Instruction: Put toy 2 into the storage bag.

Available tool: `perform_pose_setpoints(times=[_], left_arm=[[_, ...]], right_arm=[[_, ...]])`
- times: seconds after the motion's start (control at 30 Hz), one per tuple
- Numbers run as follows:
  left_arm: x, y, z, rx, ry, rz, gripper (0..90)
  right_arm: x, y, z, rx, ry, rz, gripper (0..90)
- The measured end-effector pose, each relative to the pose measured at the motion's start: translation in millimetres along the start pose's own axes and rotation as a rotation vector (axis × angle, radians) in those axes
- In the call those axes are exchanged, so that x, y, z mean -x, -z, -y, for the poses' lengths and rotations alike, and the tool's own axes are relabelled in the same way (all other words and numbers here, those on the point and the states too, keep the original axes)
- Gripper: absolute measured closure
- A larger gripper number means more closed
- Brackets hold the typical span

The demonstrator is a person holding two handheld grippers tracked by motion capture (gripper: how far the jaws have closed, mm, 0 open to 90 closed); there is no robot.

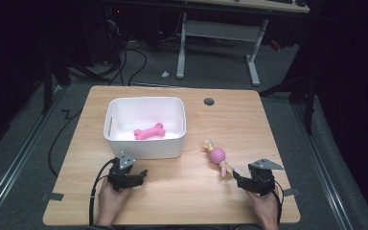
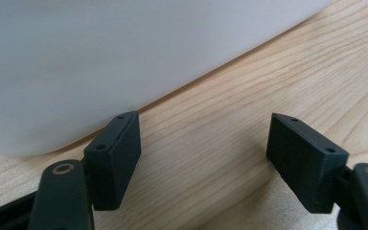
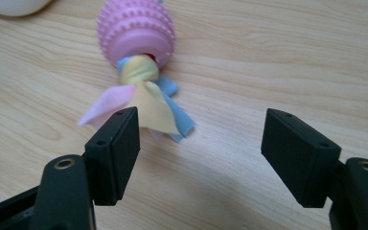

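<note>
A white bin [image 1: 143, 143] stands on the wooden table [image 1: 196, 196] and holds a pink bone toy [image 1: 149, 132]. To its right lies a pink ball toy with knotted cloth strips [image 1: 217, 156]. My left gripper [image 1: 143, 175] rests open just in front of the bin, whose white wall [image 2: 100, 62] rises close ahead of the jaws. My right gripper [image 1: 236, 177] is open, low over the table, right behind the toy's cloth tail. In the right gripper view the ball toy [image 3: 136, 33] lies ahead, its cloth tail reaching the left jaw. Nothing is held between either pair of jaws.
A round cable hole [image 1: 209, 101] sits in the table's far side. Beyond the table stand a white desk frame [image 1: 220, 33] and cables on the floor [image 1: 124, 62]. A person's hands hold both grippers at the near edge.
</note>
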State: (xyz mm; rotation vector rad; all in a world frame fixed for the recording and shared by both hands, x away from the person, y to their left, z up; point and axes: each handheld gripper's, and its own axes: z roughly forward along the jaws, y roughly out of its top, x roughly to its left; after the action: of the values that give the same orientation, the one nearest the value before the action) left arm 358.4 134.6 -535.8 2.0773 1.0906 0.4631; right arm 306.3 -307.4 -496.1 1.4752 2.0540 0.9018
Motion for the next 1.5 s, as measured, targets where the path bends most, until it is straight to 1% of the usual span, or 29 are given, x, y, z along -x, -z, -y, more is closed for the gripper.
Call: perform_pose_setpoints(times=[0.07,0.1,0.13,0.17,0.2,0.23,0.27,0.3,0.33,0.37,0.4,0.43,0.47,0.57,0.67,0.83,1.0,1.03,1.07,1.17,1.33,1.37,1.43,1.5], left_arm=[[-0.1,0.0,0.0,0.0,0.0,0.0,28.0],[-0.1,0.0,0.0,0.0,0.0,0.0,28.0],[0.0,0.0,0.0,0.0,0.0,0.0,28.0],[0.0,0.0,0.0,0.0,0.0,0.0,28.0],[0.0,0.0,0.0,0.0,0.0,0.0,28.0],[0.0,0.0,0.0,0.0,0.0,0.0,28.0],[-0.1,0.0,0.0,0.0,0.0,0.0,28.0],[-0.1,0.0,0.0,0.0,0.0,0.001,28.0],[-0.1,0.0,0.0,0.0,0.0,0.001,28.0],[-0.1,0.0,0.0,0.0,0.0,0.001,27.9],[-0.1,0.0,0.0,0.0,0.0,0.001,27.9],[-0.1,0.0,0.0,0.0,0.0,0.001,27.8],[-0.1,0.0,0.0,0.0,0.0,0.001,27.8],[-0.1,0.0,0.1,0.0,0.0,0.001,27.8],[0.0,-0.1,0.1,0.002,0.003,0.002,27.7],[-0.2,0.1,0.1,0.0,0.0,0.003,27.6],[-0.2,0.0,0.1,0.0,-0.001,0.003,27.5],[-0.2,0.0,0.1,0.0,-0.001,0.003,27.5],[-0.2,0.0,0.1,0.0,-0.001,0.003,27.5],[-0.1,0.0,0.1,0.0,-0.001,0.003,27.4],[0.0,-0.1,0.1,0.001,-0.001,0.003,27.4],[0.0,0.0,0.1,0.0,-0.001,0.003,27.4],[0.0,0.0,0.1,0.0,-0.001,0.003,27.4],[0.0,0.0,0.1,0.001,-0.001,0.003,27.4]], right_arm=[[-5.3,0.7,-7.4,-0.001,0.02,-0.018,29.8],[-5.3,0.7,-7.4,-0.001,0.02,-0.018,29.8],[-8.7,0.1,-13.5,-0.007,0.033,-0.029,29.7],[-10.1,-0.6,-16.7,-0.006,0.048,-0.031,29.7],[-10.1,-0.6,-16.7,-0.006,0.048,-0.031,29.7],[-13.2,-2.0,-23.2,-0.007,0.066,-0.036,29.6],[-13.2,-2.0,-23.2,-0.007,0.066,-0.036,29.6],[-16.3,-3.5,-29.4,-0.012,0.075,-0.044,29.4],[-16.3,-3.5,-29.4,-0.012,0.075,-0.044,29.4],[-19.0,-5.9,-35.2,-0.022,0.095,-0.049,29.2],[-19.0,-5.9,-35.2,-0.022,0.095,-0.049,29.2],[-21.8,-8.2,-40.1,-0.039,0.1,-0.052,29.0],[-21.8,-8.2,-40.1,-0.039,0.1,-0.052,29.0],[-25.2,-12.8,-48.9,-0.066,0.11,-0.05,29.4],[-26.7,-15.6,-52.3,-0.074,0.116,-0.053,29.4],[-30.7,-24.2,-61.6,-0.098,0.146,-0.049,29.3],[-31.8,-30.6,-66.3,-0.107,0.148,-0.051,29.2],[-31.8,-35.0,-67.8,-0.122,0.15,-0.052,28.9],[-31.8,-35.0,-67.8,-0.122,0.15,-0.052,28.9],[-33.2,-42.4,-69.6,-0.145,0.155,-0.054,28.7],[-34.9,-47.4,-72.1,-0.163,0.15,-0.061,28.6],[-35.9,-50.6,-73.7,-0.174,0.153,-0.064,28.5],[-36.1,-51.8,-74.2,-0.177,0.154,-0.065,28.5],[-37.5,-57.2,-75.8,-0.195,0.15,-0.068,28.5]])
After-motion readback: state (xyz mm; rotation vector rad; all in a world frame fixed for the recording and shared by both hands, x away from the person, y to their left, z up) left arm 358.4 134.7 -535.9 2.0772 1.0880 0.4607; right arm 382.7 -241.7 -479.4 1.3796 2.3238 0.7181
